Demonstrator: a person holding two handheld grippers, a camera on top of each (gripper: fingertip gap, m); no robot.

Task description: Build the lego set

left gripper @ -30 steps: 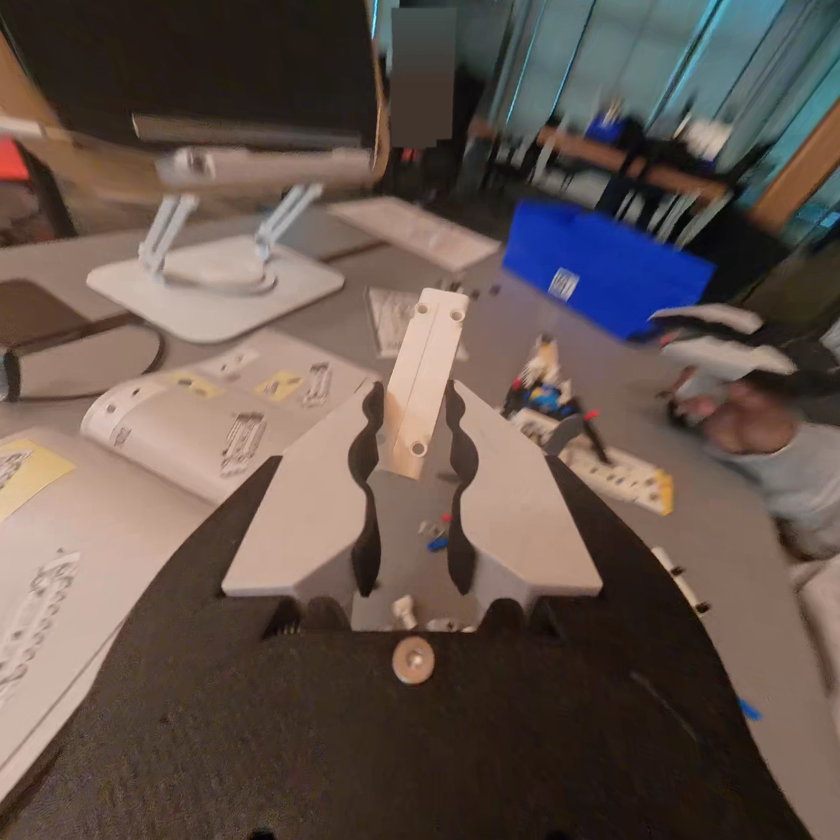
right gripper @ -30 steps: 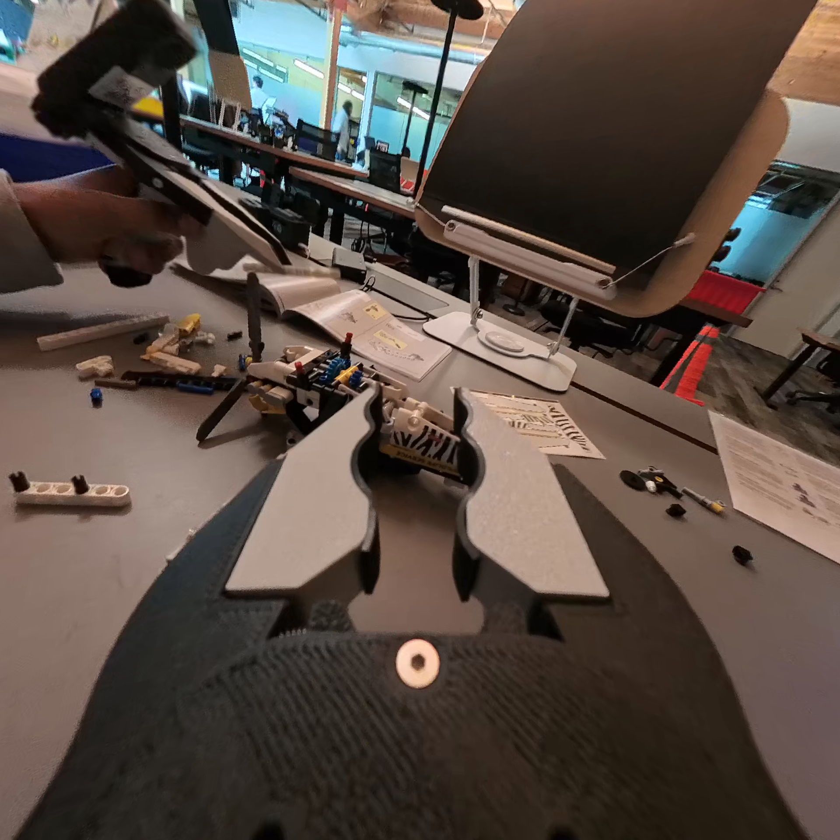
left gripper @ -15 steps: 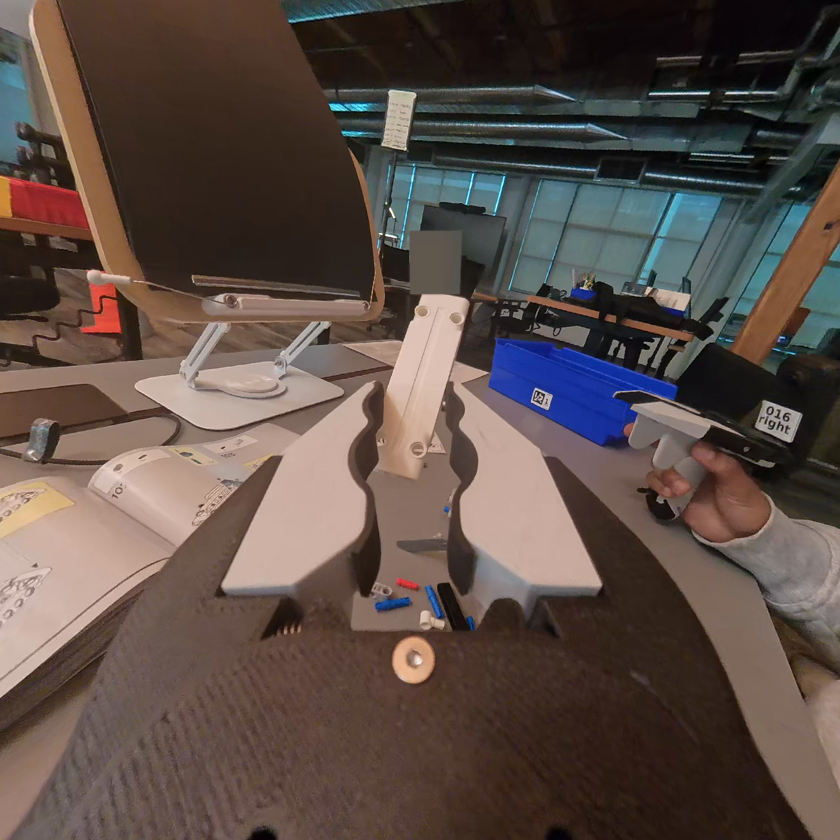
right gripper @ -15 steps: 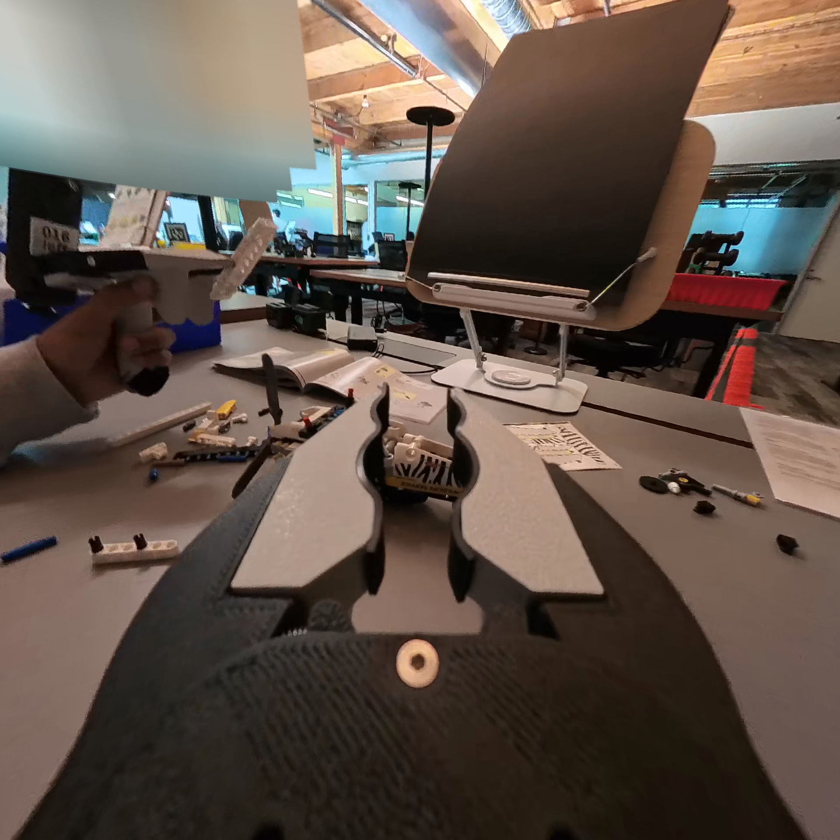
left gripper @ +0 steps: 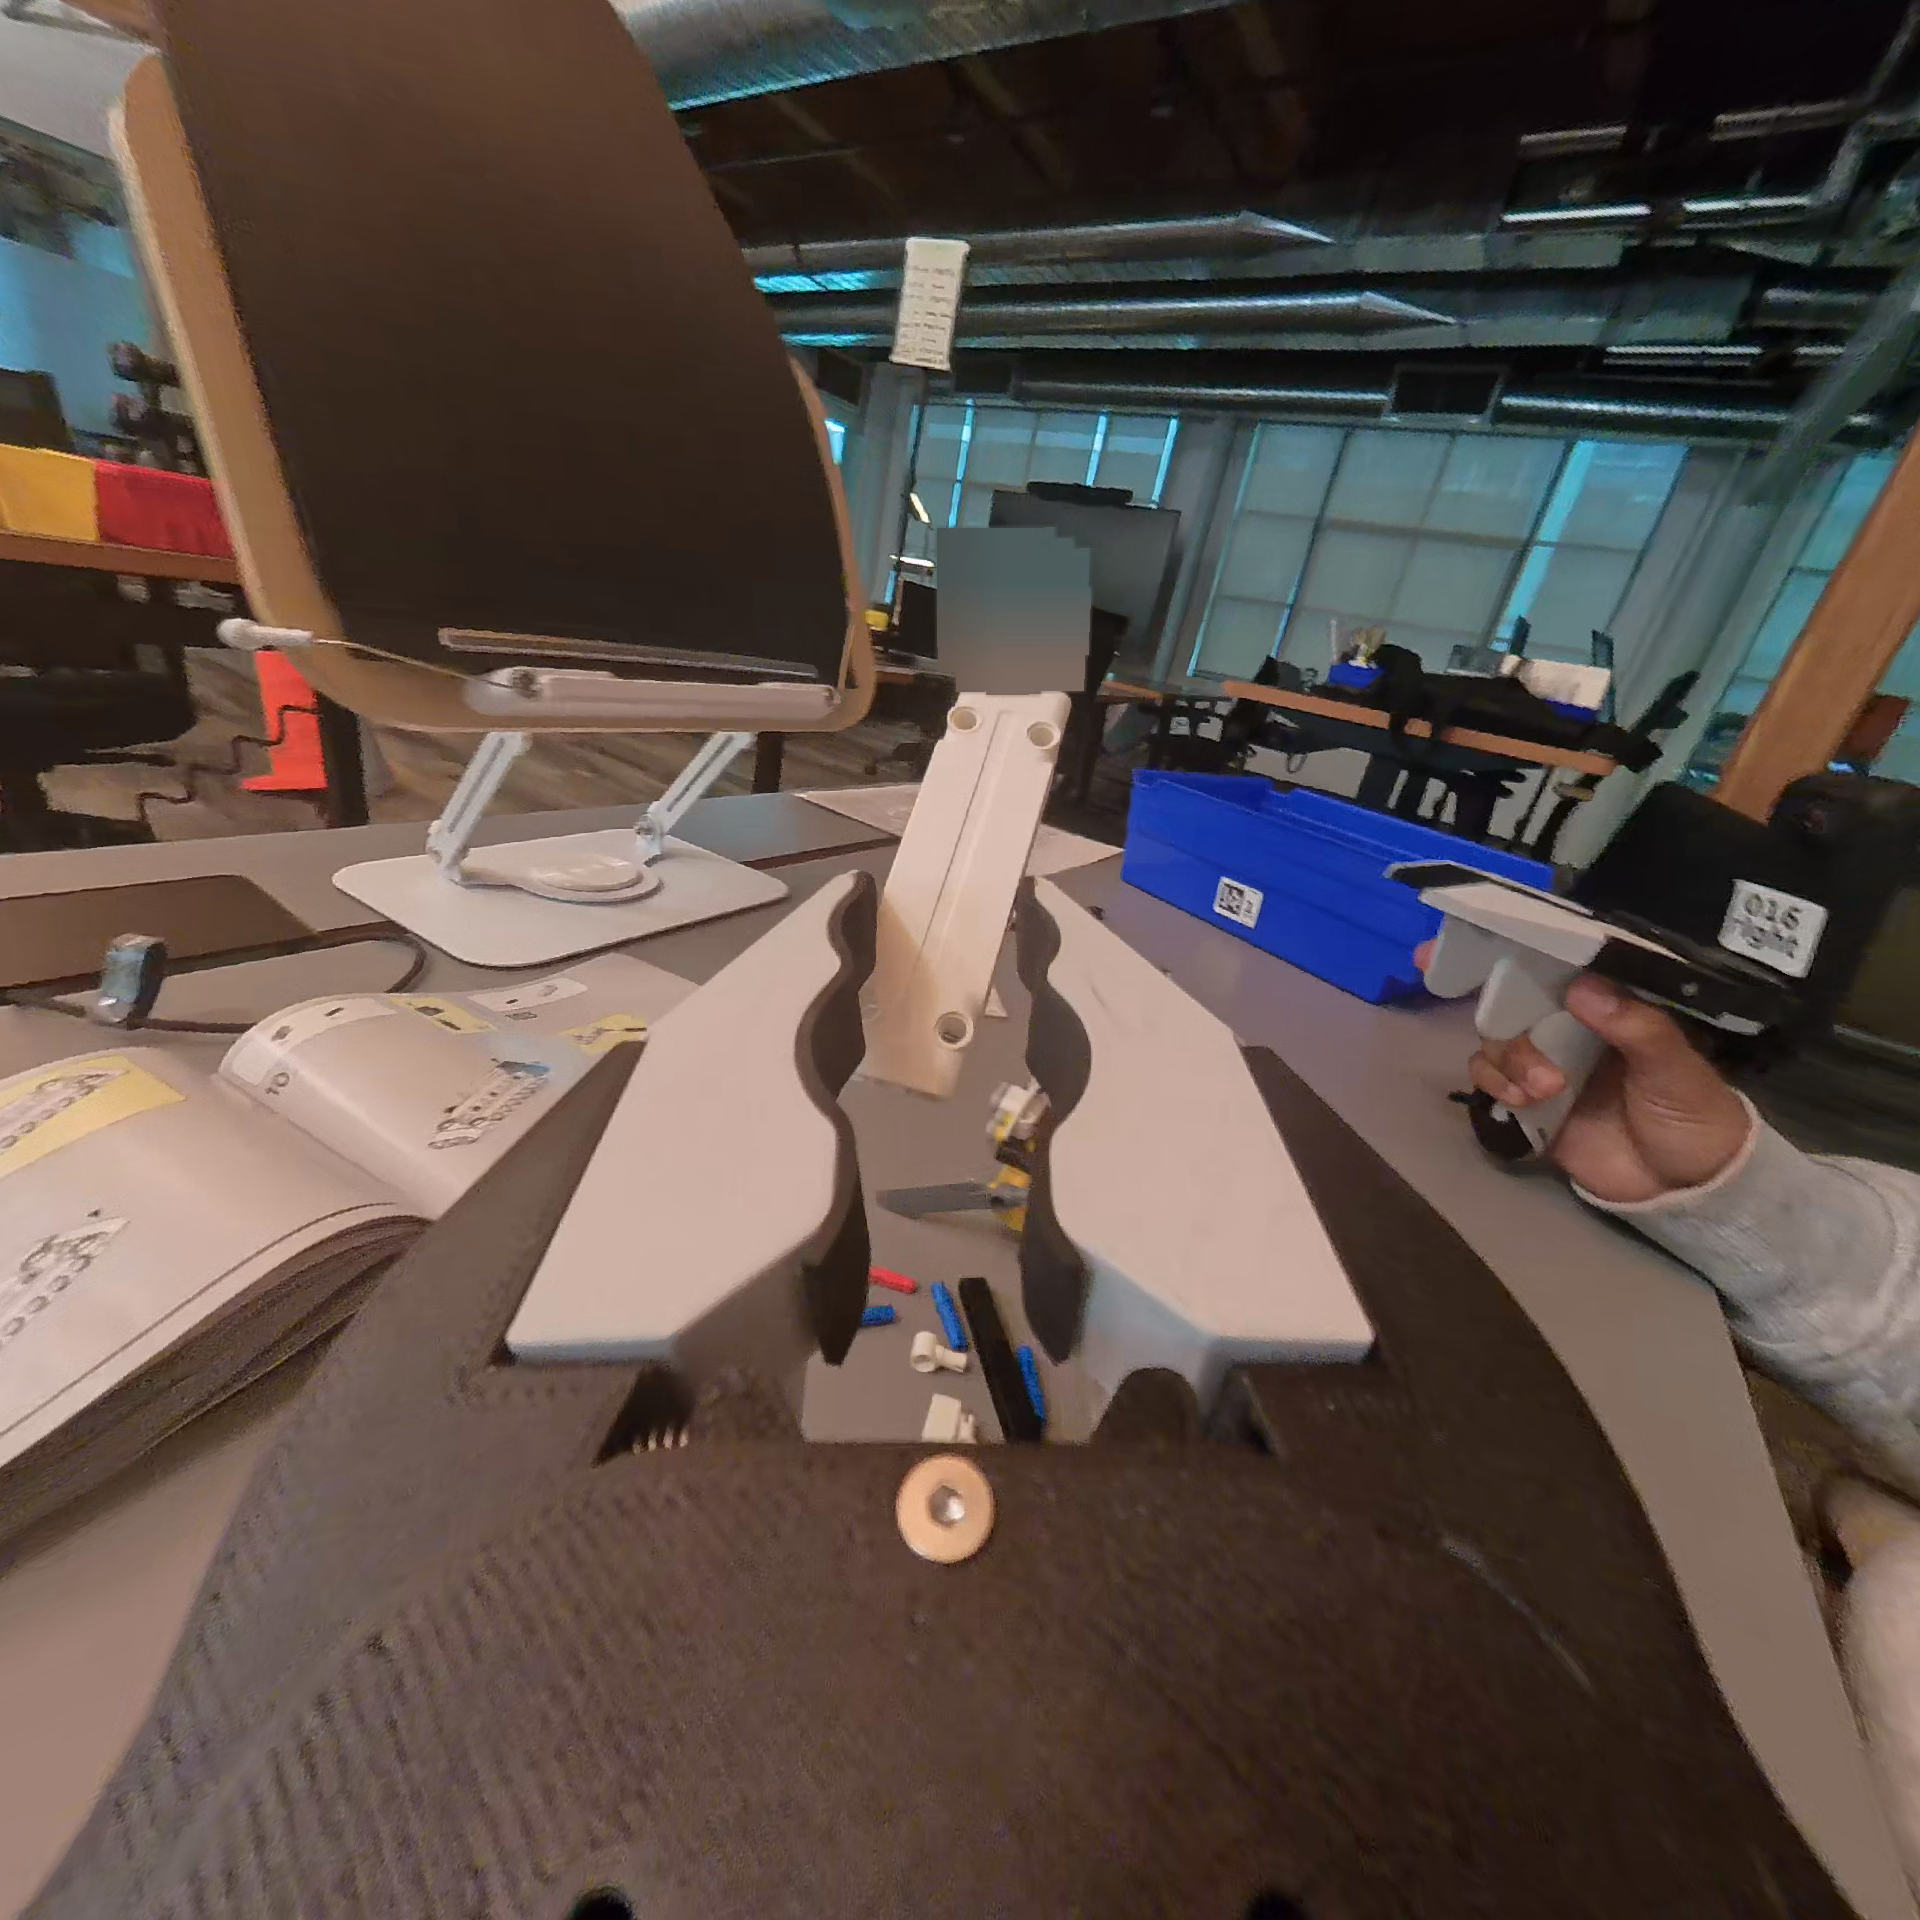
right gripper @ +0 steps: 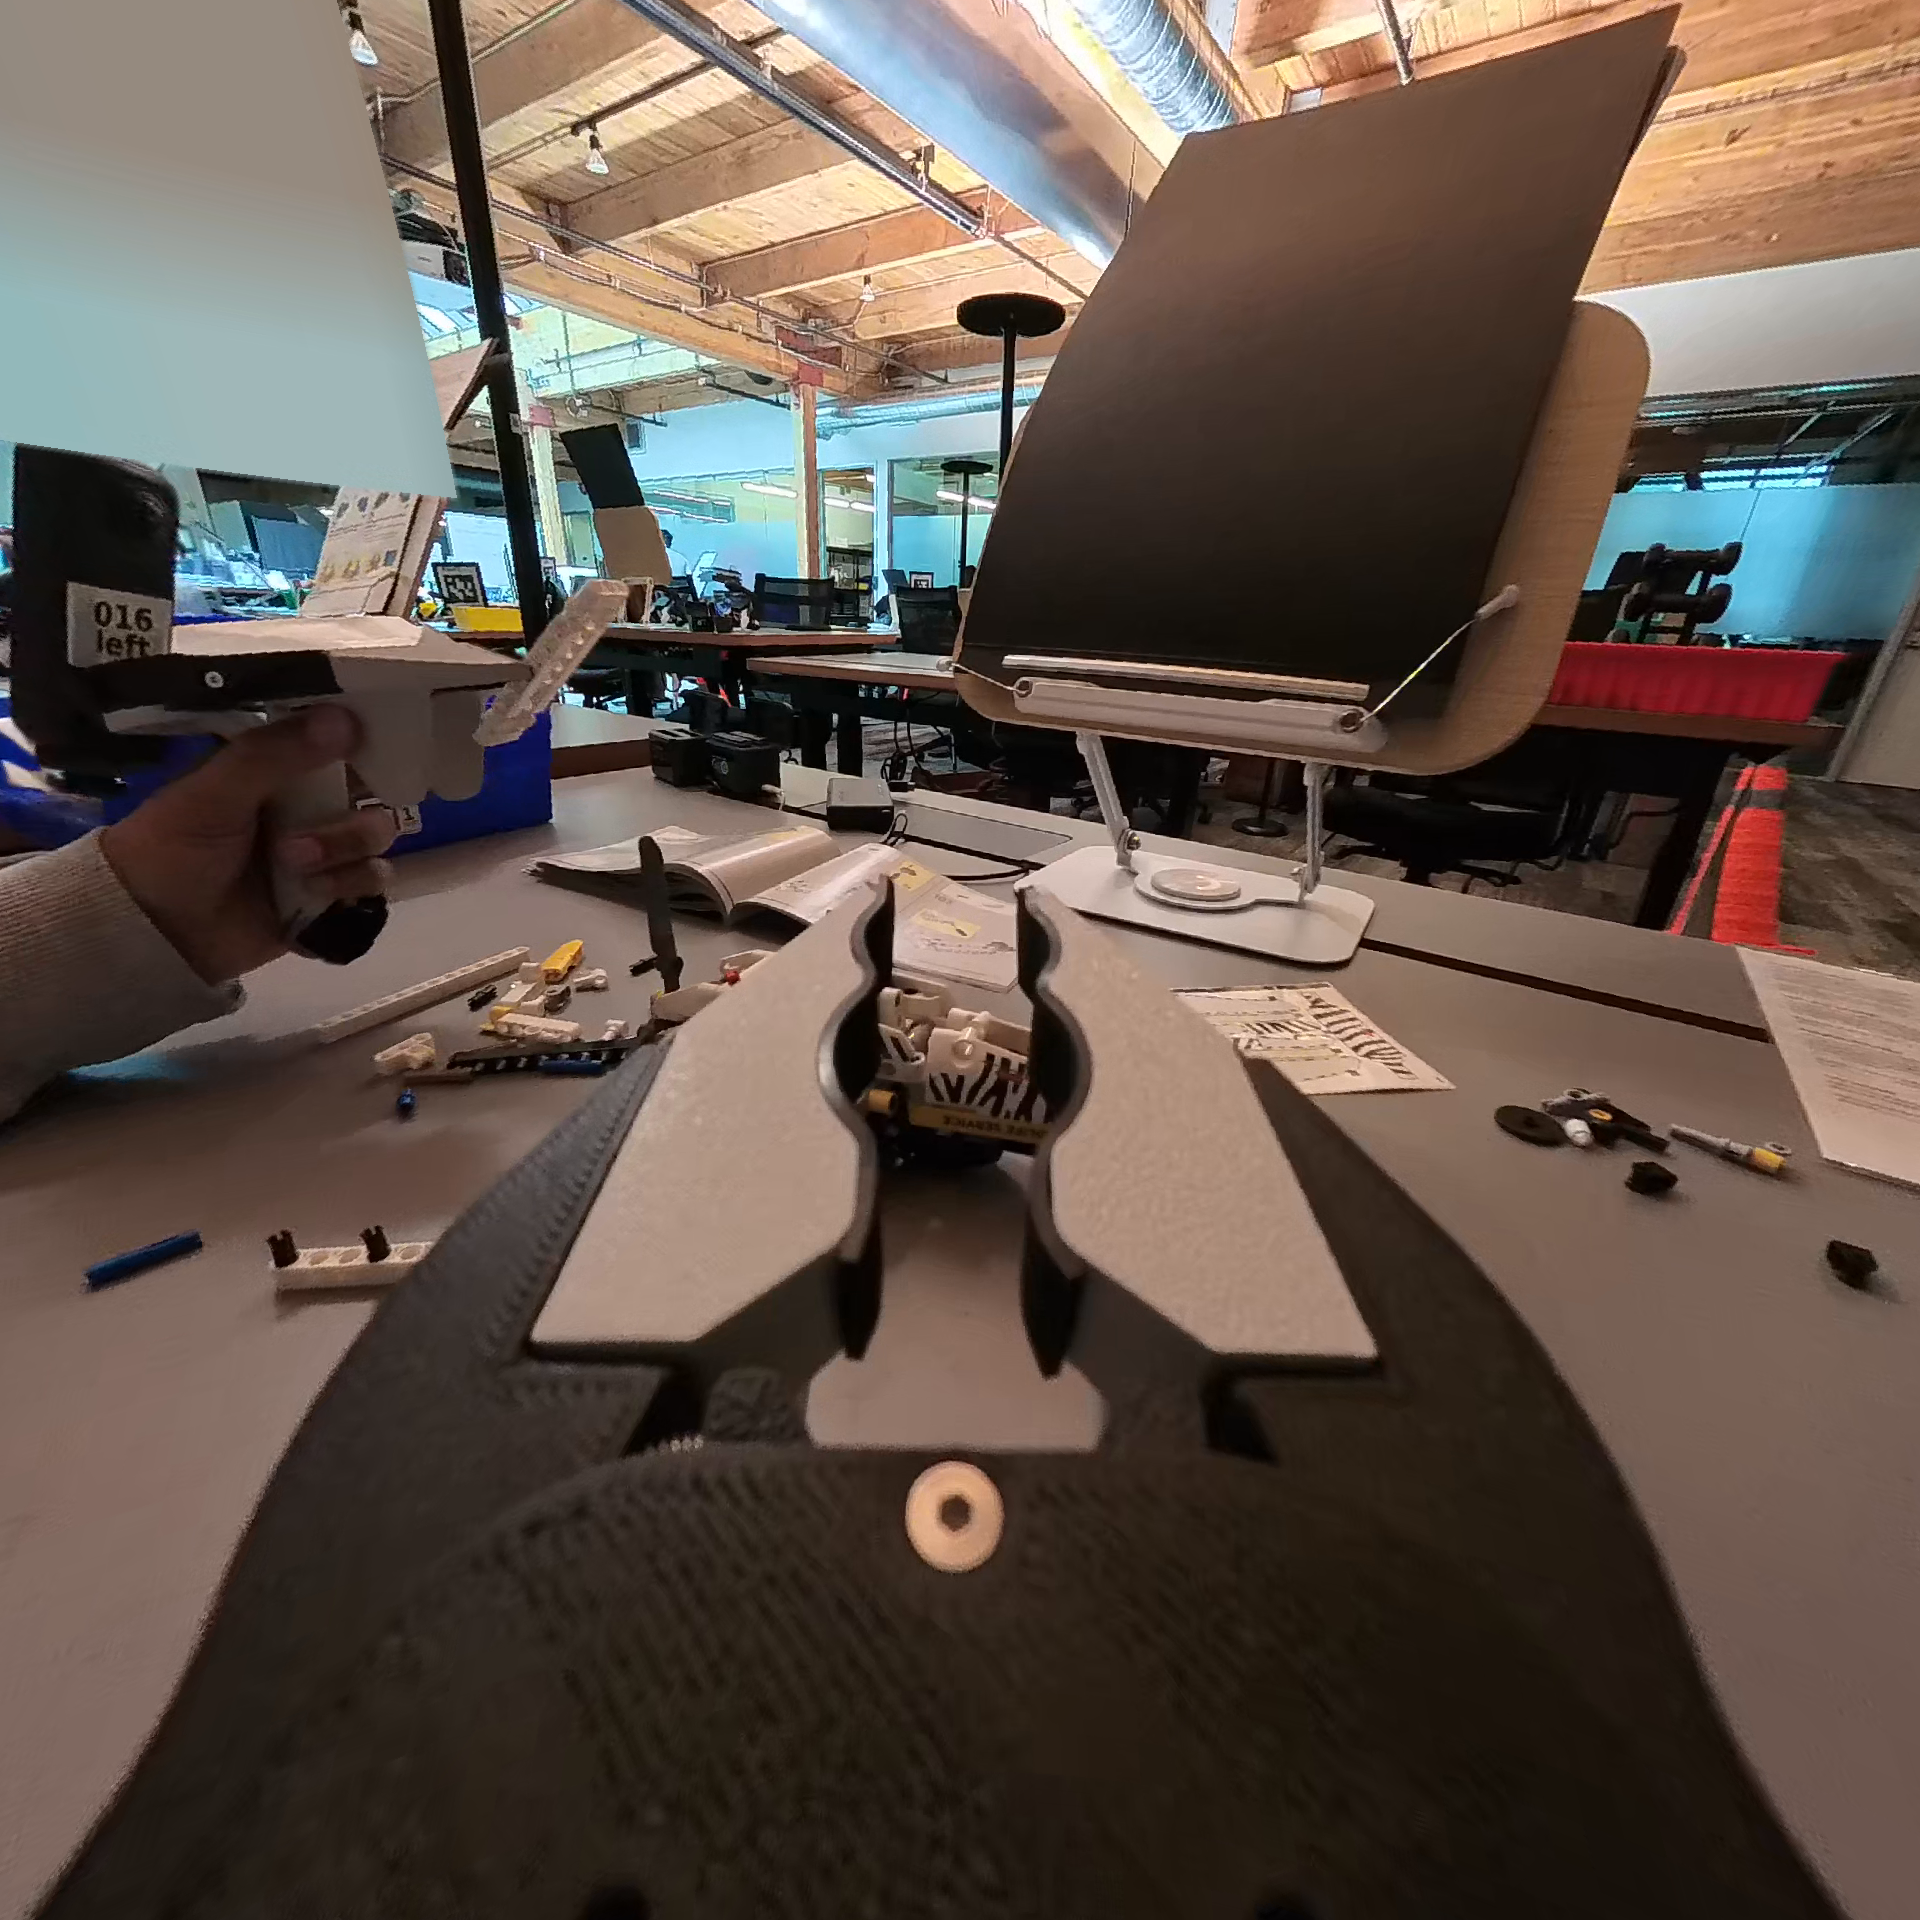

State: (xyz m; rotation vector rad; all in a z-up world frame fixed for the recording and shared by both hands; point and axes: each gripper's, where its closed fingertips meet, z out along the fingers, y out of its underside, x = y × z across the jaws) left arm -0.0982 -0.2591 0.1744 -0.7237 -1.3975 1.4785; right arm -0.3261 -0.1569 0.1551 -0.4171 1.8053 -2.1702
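Note:
My left gripper [left gripper: 943,896] is shut on a long white lego beam [left gripper: 966,883], which sticks up and forward from between the fingers, above the table. It also shows in the right wrist view [right gripper: 488,696], held up at the left with the beam [right gripper: 556,660]. My right gripper [right gripper: 954,935] is low over the table, its fingers closed on the tail of the partly built lego model [right gripper: 966,1081] with zebra stripes. The right gripper also shows in the left wrist view [left gripper: 1496,920], held by a hand.
An open instruction booklet [left gripper: 208,1143] lies left, a tablet on a stand [right gripper: 1205,894] behind, a blue bin [left gripper: 1299,883] beyond. Loose pieces [right gripper: 520,1018] lie left of the model, a sticker sheet [right gripper: 1309,1034], small parts [right gripper: 1590,1117] and a paper [right gripper: 1839,1060] right. My hands' fingertips stand some 25 centimetres from each other.
My left gripper rose and tipped up from the table with the white beam still in it. My right gripper levelled out and stayed on the model.

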